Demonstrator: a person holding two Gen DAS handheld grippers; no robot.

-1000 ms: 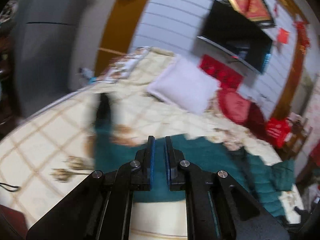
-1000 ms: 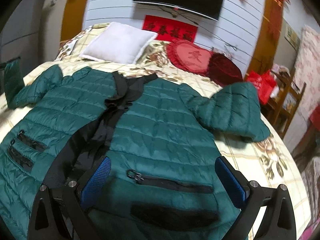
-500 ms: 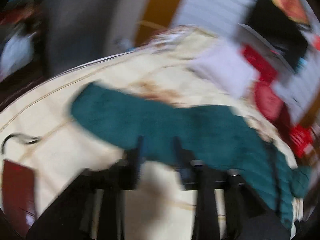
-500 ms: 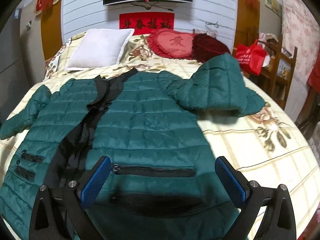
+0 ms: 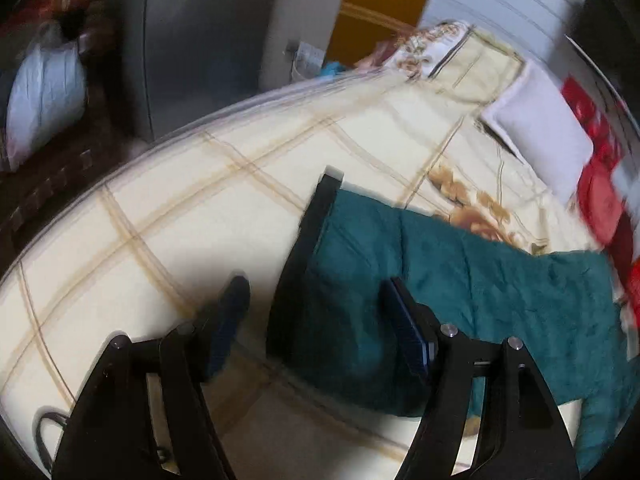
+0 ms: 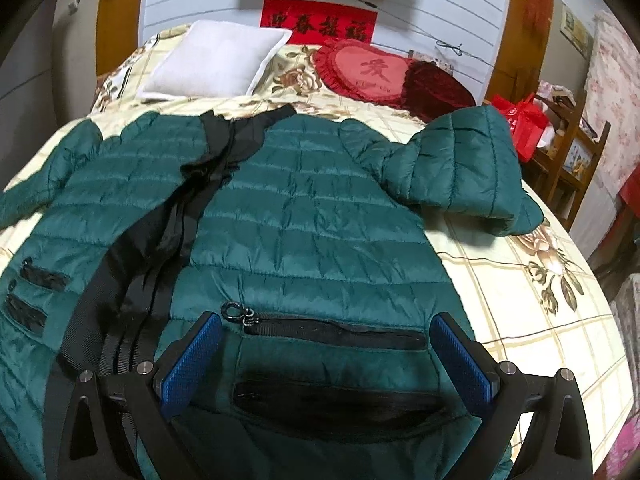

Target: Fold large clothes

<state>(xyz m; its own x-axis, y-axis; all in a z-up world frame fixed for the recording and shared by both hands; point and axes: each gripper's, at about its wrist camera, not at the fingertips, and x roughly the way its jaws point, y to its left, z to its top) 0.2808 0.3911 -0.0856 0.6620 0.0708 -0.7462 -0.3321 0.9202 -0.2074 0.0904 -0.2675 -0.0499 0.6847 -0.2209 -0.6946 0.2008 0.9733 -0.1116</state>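
Observation:
A dark green quilted puffer jacket (image 6: 320, 208) lies face up and spread on the bed, black zipper strip down its front, zip pockets near the hem. Its right sleeve (image 6: 460, 168) is bent back on itself. My right gripper (image 6: 326, 356) is open and empty, just above the right zip pocket (image 6: 332, 330). In the left wrist view the jacket's left sleeve (image 5: 420, 280) lies flat with its black cuff (image 5: 308, 240) toward the bed edge. My left gripper (image 5: 316, 320) is open, its jaws either side of the cuff end, holding nothing.
The bed has a cream checked floral cover (image 6: 520, 292). A white pillow (image 6: 216, 64) and red cushions (image 6: 372, 72) lie at the head. A wooden shelf with red bags (image 6: 528, 124) stands right of the bed. A grey wardrobe (image 5: 192, 40) stands left.
My left gripper, shut a second ago, has opened and swung over the left sleeve, which now lies flat on the bed. My right gripper stayed open and shifted slightly over the hem.

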